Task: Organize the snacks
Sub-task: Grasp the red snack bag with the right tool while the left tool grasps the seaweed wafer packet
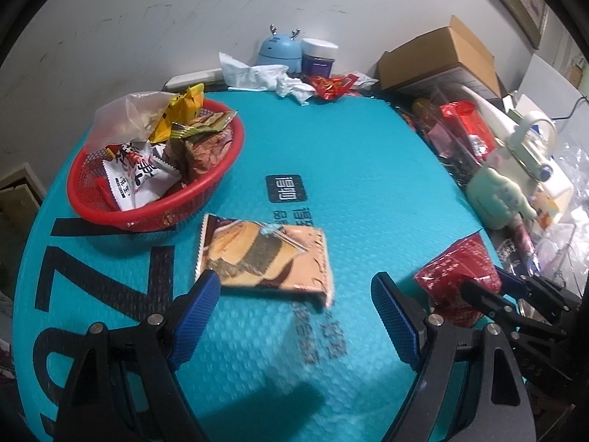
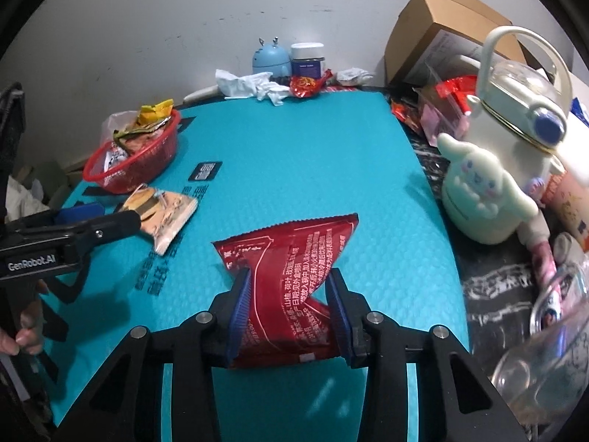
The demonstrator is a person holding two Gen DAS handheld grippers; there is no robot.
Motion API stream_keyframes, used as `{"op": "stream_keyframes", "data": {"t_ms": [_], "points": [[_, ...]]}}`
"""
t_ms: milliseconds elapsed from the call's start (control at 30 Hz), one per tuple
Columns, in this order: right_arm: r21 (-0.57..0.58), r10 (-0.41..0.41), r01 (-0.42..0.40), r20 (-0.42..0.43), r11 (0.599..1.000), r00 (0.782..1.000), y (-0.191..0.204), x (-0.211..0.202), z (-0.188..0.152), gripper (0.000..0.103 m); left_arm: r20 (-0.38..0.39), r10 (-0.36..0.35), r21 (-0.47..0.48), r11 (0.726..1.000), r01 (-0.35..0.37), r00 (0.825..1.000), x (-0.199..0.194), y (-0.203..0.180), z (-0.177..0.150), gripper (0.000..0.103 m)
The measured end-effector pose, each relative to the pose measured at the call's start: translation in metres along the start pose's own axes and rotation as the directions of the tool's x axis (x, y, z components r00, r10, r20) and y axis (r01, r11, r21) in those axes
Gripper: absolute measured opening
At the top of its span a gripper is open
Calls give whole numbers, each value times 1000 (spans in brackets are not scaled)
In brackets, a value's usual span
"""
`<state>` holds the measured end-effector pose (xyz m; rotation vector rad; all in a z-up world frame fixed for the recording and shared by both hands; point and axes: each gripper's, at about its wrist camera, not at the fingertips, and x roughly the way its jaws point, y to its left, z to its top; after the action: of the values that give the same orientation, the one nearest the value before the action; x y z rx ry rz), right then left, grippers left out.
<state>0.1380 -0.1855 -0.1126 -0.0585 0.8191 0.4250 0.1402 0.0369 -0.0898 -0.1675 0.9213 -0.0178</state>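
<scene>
The right gripper has its jaws pinching a red foil packet, crumpled at the grip, with white print on its face; the packet sits at the near right of a teal mat. No earlier view is available to compare. The left gripper has its jaws spread wide, nothing between the blue ribbed pads, just near of a flat tan snack packet lying on the mat. The mat has a fine bubbled texture, black printed characters, and covers the counter; its middle and far centre are bare. At the far left stands a round red mesh basket filled with mixed snack wrappers. The mat's right edge borders dense clutter: a cream plastic jug with a loop handle, clear glassware, red packaging. Along the far edge lie crumpled white tissue, a blue rounded gadget, a dark jar and an open cardboard box against a plain white wall.
</scene>
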Motion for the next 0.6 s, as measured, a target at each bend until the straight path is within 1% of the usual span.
{"op": "stream_keyframes", "data": {"t_ms": [100,200,433,533,600], "points": [[-6,-4,4,3,1000,1000,0,7,7,40,5,23,0,1000,-23,1000,8,4,6,84],[-15,1,-1,2,1000,1000,0,13,13,40,4,62,-1,998,-62,998,17,8,11,84],[-24,19,-19,1,1000,1000,-1,22,21,40,-21,101,-21,995,-101,995,37,20,19,84],[-23,23,-23,0,999,1000,-2,24,22,40,-54,102,-26,994,-103,993,47,22,20,84],[-21,26,-26,-2,999,1000,-3,24,21,40,-66,67,-29,997,-69,996,50,22,19,84]]}}
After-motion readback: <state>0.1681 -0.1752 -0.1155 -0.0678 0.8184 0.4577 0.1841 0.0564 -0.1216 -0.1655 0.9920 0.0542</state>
